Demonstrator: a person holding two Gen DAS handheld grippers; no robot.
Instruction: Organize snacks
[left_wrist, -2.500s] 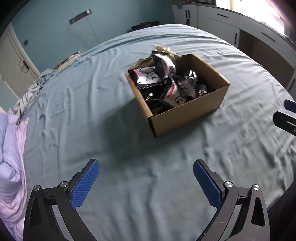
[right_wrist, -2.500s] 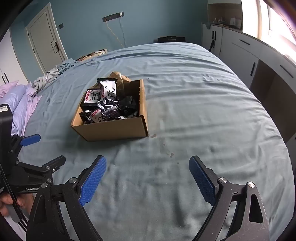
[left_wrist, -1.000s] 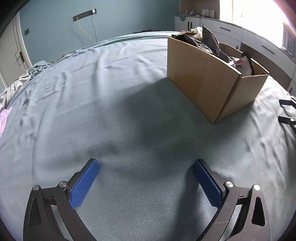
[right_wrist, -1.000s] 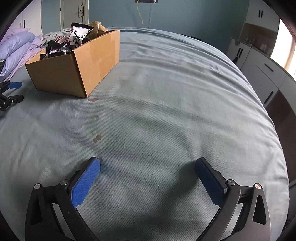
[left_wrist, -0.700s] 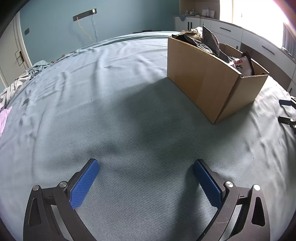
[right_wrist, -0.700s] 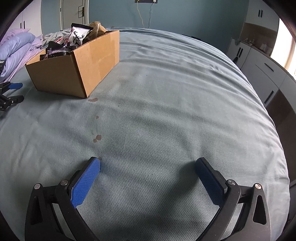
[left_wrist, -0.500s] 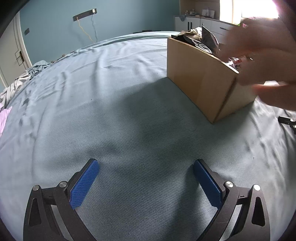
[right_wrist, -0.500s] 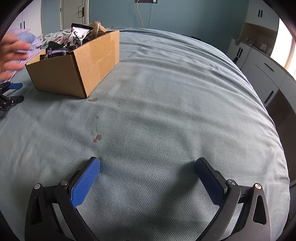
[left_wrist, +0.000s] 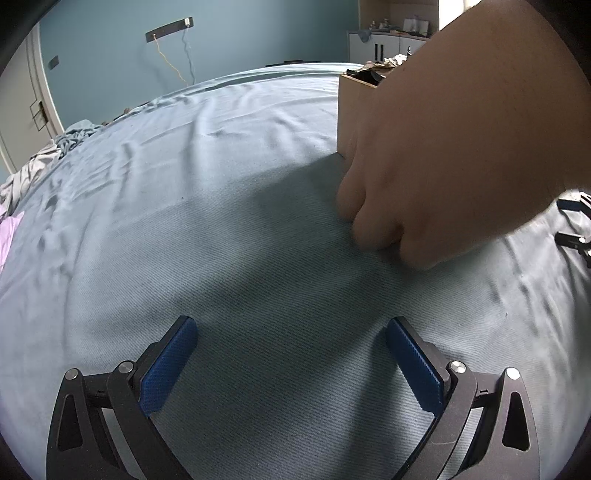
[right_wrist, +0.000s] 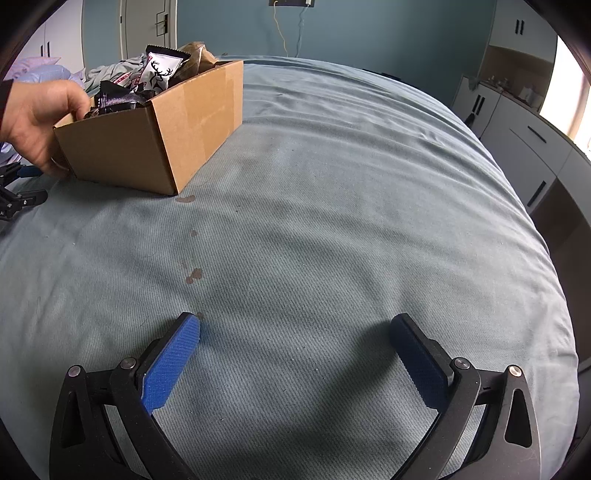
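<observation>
On the bed (right_wrist: 369, 155), my bare hand (right_wrist: 37, 114) now grabs the snack box (right_wrist: 155, 122); both my grippers (right_wrist: 295, 354) lie wide open, so sorting waits.

Bed (right_wrist: 351, 177) with grey-blue cover filling most of both frames, lying wrinkled toward far edge. Cardboard box (right_wrist: 177, 122) sitting directly on cover, upper left of right wrist frame, upper right of left wrist frame and mostly hidden there behind hand (left_wrist: 461, 140). Small brown stains (right_wrist: 192, 275) showing on cover, centre left of right wrist frame, one more touching box's near corner. Crumpled clothes (left_wrist: 48, 155) lying at bed's far left edge. Pink bedding (left_wrist: 9, 236) showing at left edge.
</observation>
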